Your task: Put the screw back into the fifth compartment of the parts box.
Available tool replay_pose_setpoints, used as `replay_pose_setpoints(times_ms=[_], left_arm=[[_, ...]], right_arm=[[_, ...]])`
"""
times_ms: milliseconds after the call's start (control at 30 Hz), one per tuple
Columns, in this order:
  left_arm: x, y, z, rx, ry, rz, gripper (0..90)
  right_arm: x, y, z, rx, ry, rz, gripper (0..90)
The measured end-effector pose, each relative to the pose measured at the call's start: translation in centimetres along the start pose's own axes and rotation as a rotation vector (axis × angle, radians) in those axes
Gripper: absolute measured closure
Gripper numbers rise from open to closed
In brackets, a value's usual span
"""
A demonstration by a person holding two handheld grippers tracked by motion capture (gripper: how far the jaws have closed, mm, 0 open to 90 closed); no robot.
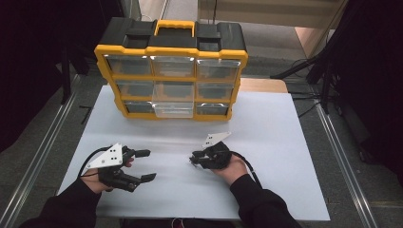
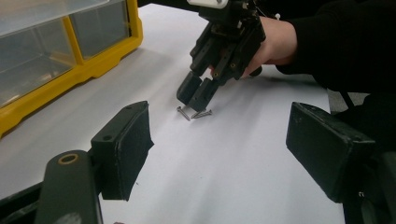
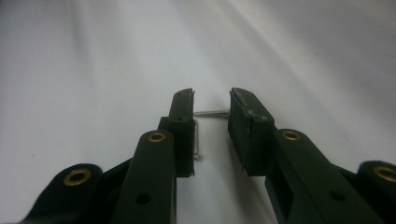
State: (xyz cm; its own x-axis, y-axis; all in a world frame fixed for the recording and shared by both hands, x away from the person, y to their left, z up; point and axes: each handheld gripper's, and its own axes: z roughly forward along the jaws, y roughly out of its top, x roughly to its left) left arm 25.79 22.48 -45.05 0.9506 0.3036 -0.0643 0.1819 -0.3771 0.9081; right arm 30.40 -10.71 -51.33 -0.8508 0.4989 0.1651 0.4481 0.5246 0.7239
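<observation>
Two screws (image 3: 210,113) lie on the white tabletop (image 1: 266,142), between the slightly parted jaws of the right gripper (image 3: 212,100), unclamped. The left gripper (image 1: 146,165) is wide open; a yellow organiser case (image 1: 171,66) stands behind, dark floor around

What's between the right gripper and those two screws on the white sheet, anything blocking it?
Nothing visible. The right gripper hangs directly over the two screws, its jaws slightly apart with the screws lying loose on the white sheet in the gap. The left gripper sits open off to the side, clear of them.
</observation>
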Motion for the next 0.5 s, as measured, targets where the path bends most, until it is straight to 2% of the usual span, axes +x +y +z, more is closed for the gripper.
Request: replay_pose_setpoints(times_ms=[333,433,500], left_arm=[[0.01,-0.02,-0.01,-0.003,0.0,-0.003,21.8],[0.01,-0.04,0.03,-0.003,0.001,-0.003,21.8],[0.02,-0.02,0.0,-0.001,-0.002,-0.002,21.8]], right_arm=[[0.28,-0.35,0.21,0.013,-0.013,-0.006,80.7],[0.46,-0.43,0.25,0.009,-0.041,-0.028,88.1],[0.39,-0.47,0.25,0.007,-0.037,-0.018,88.7]])
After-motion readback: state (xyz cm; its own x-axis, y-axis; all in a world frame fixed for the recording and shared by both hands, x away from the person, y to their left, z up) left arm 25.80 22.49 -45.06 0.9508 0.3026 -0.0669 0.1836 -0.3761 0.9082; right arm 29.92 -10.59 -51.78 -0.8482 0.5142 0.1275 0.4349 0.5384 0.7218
